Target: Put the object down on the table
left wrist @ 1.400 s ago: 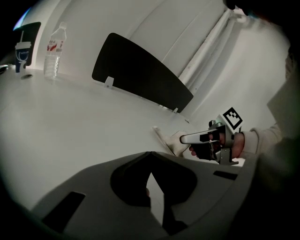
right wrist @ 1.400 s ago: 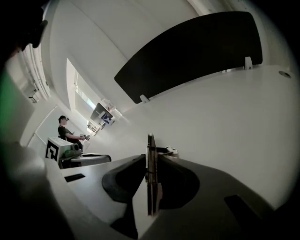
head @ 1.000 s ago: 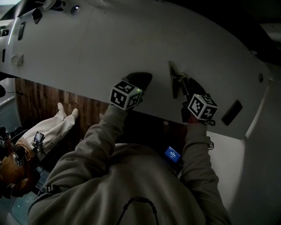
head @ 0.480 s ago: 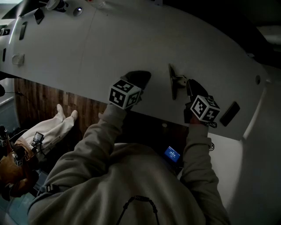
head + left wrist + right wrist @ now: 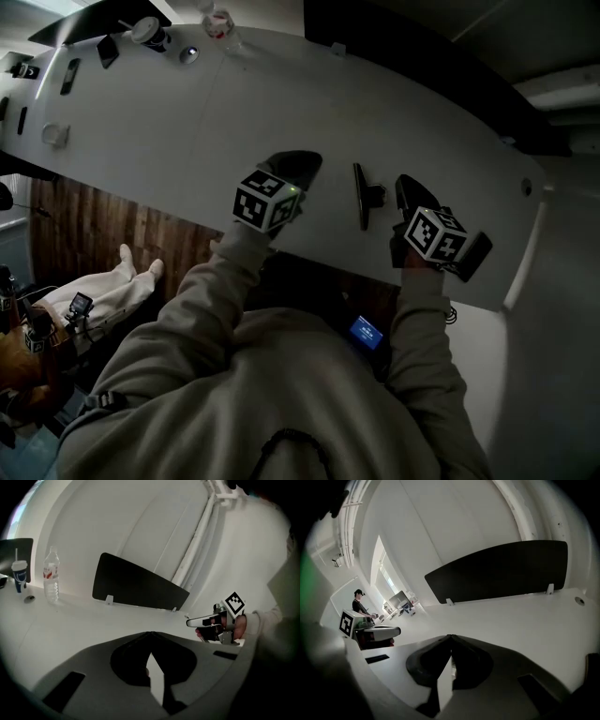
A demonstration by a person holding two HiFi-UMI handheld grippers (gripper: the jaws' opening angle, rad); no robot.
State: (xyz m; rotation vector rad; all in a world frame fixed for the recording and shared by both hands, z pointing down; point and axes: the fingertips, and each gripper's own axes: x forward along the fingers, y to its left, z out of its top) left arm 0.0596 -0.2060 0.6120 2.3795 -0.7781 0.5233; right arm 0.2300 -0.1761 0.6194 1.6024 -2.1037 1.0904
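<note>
A thin dark object [image 5: 361,195] with a short stub on its side lies on the white table [image 5: 187,122], in the gap between my two grippers. Nothing is holding it. My right gripper [image 5: 405,185] sits just right of it, apart from the stub, and in the right gripper view its jaws [image 5: 451,636] meet at the tips with nothing between them. My left gripper [image 5: 298,162] rests to the object's left near the table's front edge. Its jaws [image 5: 150,633] are shut and empty too.
A water bottle [image 5: 51,573] and a cup with a straw [image 5: 19,571] stand at the far left end. A long dark panel [image 5: 501,571] stands upright along the table's back. A dark flat item [image 5: 473,255] lies beside the right gripper. A person [image 5: 358,603] stands far off.
The right gripper has let go of the dark object, drawn back a little to the right and shut its jaws. The object now lies alone. The left gripper has stayed put.
</note>
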